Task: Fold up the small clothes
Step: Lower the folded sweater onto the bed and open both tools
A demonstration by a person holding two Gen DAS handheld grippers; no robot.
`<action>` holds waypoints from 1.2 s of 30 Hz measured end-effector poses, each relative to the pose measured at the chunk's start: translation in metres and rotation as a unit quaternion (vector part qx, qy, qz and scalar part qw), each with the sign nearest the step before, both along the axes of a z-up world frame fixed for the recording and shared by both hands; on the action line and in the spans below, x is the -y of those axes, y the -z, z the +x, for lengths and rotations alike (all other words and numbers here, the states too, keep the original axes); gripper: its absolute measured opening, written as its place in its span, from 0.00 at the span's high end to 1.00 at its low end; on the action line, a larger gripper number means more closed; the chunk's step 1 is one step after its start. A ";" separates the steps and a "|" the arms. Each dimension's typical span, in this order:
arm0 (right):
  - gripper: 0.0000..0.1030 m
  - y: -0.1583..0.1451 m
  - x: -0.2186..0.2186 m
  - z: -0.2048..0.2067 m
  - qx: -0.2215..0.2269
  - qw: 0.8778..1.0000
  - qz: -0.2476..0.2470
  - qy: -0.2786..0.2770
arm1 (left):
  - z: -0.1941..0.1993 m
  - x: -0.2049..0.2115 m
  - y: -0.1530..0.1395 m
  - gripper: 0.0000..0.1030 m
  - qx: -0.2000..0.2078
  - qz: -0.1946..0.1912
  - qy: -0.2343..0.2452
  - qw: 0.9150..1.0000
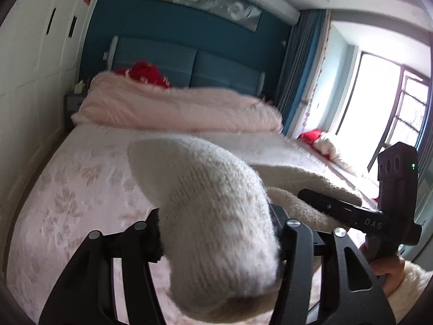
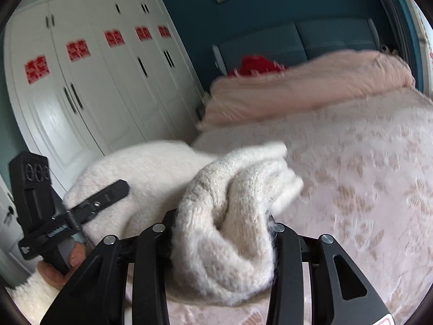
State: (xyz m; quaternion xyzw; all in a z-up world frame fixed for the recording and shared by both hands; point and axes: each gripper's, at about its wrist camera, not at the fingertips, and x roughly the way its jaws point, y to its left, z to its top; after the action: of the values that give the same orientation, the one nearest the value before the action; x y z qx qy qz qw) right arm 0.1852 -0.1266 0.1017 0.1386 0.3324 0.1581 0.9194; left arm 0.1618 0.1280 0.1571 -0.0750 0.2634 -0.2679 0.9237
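A cream knitted garment (image 1: 216, 211) is lifted above the pink floral bedspread (image 1: 81, 178). My left gripper (image 1: 219, 233) is shut on one bunched part of it, and the knit hides the fingertips. My right gripper (image 2: 222, 233) is shut on another bunched part of the same garment (image 2: 224, 233). The garment hangs between the two grippers. The right gripper also shows at the right of the left wrist view (image 1: 324, 203), and the left gripper at the left of the right wrist view (image 2: 108, 192).
A fluffy pink blanket (image 1: 176, 105) lies folded across the head of the bed, with red cloth (image 1: 143, 73) behind it. White wardrobe doors (image 2: 81, 81) stand along one side. A window (image 1: 379, 94) and blue curtains are on the other.
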 end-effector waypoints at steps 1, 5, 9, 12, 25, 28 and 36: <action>0.55 0.028 -0.001 0.002 -0.028 1.000 -0.005 0.001 | 0.001 0.001 0.019 0.40 -0.016 0.008 -0.006 1.000; 0.50 0.142 0.012 -0.013 -0.181 0.983 -0.030 0.027 | 0.006 -0.020 0.144 0.36 -0.173 0.043 -0.053 0.983; 0.41 0.148 0.038 -0.040 -0.180 0.982 0.032 0.058 | -0.024 -0.062 0.183 0.34 -0.230 -0.008 -0.092 0.969; 0.31 0.142 0.039 -0.024 -0.179 0.980 0.061 0.057 | -0.024 -0.073 0.172 0.24 -0.232 -0.053 -0.105 0.966; 0.66 0.119 -0.001 -0.014 -0.168 0.984 0.065 0.000 | 0.006 -0.050 0.178 0.57 -0.272 -0.032 -0.093 0.957; 0.66 0.146 -0.004 -0.020 -0.205 0.978 0.020 0.000 | 0.000 -0.050 0.188 0.56 -0.284 -0.024 -0.087 0.955; 0.74 0.129 -0.008 -0.037 -0.164 0.986 -0.018 0.005 | -0.014 -0.039 0.198 0.54 -0.262 -0.014 -0.094 0.960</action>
State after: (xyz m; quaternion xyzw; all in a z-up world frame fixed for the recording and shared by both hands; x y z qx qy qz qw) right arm 0.1481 -0.1189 -0.0277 0.1479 0.4810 0.1224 0.8554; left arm 0.1475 0.1674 -0.0409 -0.1798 0.4845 -0.1539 0.8421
